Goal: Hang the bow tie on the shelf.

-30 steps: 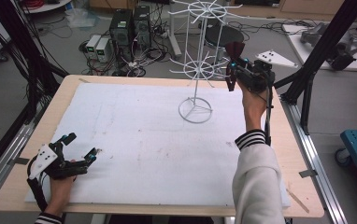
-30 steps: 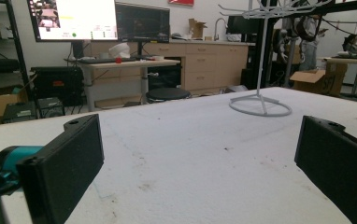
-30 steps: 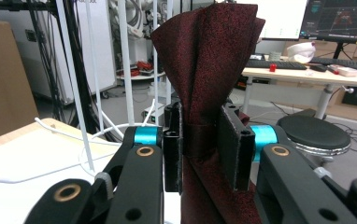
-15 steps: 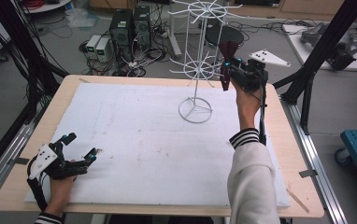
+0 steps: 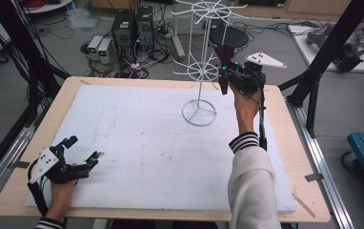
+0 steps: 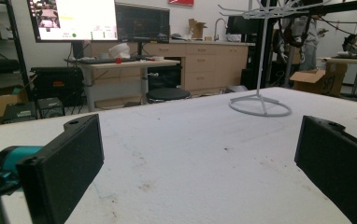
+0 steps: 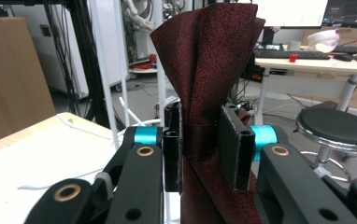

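My right gripper (image 7: 200,144) pinches a dark red, speckled, pleated cloth (image 7: 209,60) beside the thin white wire rack (image 5: 200,71) with its ring base. My left gripper (image 5: 77,155) rests open on the white foam mat (image 5: 137,143).

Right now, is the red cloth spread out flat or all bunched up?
Bunched up. The dark red cloth is squeezed into folds between the right gripper's jaws, fanning out above them.

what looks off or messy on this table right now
Nothing is spilled or knocked over. The white wire rack stands upright on the white mat, which shows only faint brown specks. The one untidy thing is the dark red cloth, bunched and creased between the shut right tongs beside the rack. The left tongs rest open.
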Demonstrator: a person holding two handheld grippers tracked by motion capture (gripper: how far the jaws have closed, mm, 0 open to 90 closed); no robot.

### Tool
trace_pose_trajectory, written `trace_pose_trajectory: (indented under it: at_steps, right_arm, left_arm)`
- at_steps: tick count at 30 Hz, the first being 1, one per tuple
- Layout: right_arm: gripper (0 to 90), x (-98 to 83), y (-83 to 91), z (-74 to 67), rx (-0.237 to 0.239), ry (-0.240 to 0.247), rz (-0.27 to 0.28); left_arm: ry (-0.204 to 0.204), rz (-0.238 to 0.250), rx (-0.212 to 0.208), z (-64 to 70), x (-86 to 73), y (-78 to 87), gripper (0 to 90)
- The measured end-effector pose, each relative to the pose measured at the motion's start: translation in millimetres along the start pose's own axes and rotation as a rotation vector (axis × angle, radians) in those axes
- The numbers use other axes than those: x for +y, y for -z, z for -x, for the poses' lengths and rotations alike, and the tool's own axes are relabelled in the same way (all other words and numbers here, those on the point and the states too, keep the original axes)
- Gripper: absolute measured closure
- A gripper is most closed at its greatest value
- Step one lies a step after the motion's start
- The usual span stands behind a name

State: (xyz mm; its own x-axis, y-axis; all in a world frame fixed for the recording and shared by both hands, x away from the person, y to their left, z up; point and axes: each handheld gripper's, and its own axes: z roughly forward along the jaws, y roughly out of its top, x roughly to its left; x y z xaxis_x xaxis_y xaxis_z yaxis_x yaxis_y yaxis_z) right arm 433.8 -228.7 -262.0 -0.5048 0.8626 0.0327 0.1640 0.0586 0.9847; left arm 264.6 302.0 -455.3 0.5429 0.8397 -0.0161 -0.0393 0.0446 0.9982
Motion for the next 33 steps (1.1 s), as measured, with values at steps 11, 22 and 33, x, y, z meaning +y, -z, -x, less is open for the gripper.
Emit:
trace_pose_trajectory:
  at_steps: [11,22,33]
  right_arm:
    - [72.9,-6.2,-3.1,-8.3,0.004,-0.02,-0.028]
    - [72.9,-16.2,-4.4,-8.5,0.002,-0.062,-0.07]
    - [72.4,-24.2,-4.3,-1.9,0.041,-0.094,-0.106]
  left_arm:
    - [0.0,0.0,0.0,0.0,0.0,0.1,1.7]
    - [0.001,0.004,0.0,0.2,-0.1,0.0,1.7]
    - [-0.004,0.002,-0.001,0.2,0.0,0.1,1.7]
